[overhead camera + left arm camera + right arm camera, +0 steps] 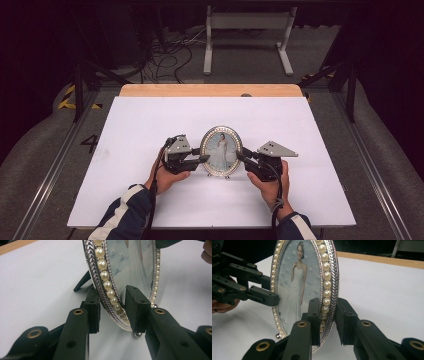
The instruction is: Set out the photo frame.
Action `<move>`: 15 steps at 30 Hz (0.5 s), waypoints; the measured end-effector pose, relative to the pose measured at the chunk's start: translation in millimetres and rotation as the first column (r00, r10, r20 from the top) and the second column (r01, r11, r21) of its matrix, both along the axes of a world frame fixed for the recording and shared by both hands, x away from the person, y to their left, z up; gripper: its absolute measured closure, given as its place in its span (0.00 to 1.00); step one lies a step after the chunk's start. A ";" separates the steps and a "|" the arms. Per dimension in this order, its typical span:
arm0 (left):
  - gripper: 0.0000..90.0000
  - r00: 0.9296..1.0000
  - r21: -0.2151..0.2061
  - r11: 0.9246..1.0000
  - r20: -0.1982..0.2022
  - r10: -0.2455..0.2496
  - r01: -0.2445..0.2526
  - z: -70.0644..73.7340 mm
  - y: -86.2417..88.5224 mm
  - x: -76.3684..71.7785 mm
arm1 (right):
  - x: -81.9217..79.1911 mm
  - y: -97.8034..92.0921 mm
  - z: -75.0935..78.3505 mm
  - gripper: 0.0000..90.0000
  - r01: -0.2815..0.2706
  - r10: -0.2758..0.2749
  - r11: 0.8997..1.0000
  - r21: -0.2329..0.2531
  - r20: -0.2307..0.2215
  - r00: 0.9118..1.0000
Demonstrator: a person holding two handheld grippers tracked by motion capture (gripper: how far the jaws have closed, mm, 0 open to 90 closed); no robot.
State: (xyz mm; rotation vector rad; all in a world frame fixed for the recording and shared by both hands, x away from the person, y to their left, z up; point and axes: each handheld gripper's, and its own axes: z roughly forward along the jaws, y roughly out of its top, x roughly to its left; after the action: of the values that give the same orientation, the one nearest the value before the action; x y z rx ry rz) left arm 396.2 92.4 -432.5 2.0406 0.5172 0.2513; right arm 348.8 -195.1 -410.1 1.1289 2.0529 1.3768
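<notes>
Two black grippers flank an upright oval, pearl-rimmed silver picture frame [221,150] on the white table [150,125]: left gripper [204,159] and right gripper [240,157] each straddle its rim, jaws narrowly parted.

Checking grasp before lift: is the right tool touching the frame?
Touching. In the right gripper view the right tool straddles the frame rim, its left jaw pressed on the pearl face; the other jaw's contact is unclear.

One sign can be read: a large dark number "4" [90,143] is painted on the grey floor [45,165], just left of the table [150,120], near its left edge. Farther left and far, the floor carries yellow and black hazard stripes [67,99], without letters. No other text or brand is readable.
</notes>
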 end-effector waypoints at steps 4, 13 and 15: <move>0.73 1.000 0.004 1.000 0.005 0.011 -0.011 0.4 0.2 -2.1 | 2.5 0.6 -0.3 0.83 0.001 -0.001 1.000 -0.002 0.001 1.000; 0.67 0.998 0.016 1.000 0.058 0.024 -0.025 5.8 4.7 -7.1 | 2.5 2.8 -1.0 0.80 0.006 -0.006 1.000 -0.017 0.004 1.000; 0.68 0.998 0.010 1.000 0.054 0.025 -0.025 6.4 6.6 -7.3 | 2.6 2.1 -3.1 0.78 0.006 -0.006 1.000 -0.020 -0.004 1.000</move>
State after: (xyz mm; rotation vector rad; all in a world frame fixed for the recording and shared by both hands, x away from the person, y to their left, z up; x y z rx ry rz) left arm 388.9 99.0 -426.2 2.0327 0.5089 0.3239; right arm 351.4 -193.0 -413.1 1.1293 2.0600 1.3499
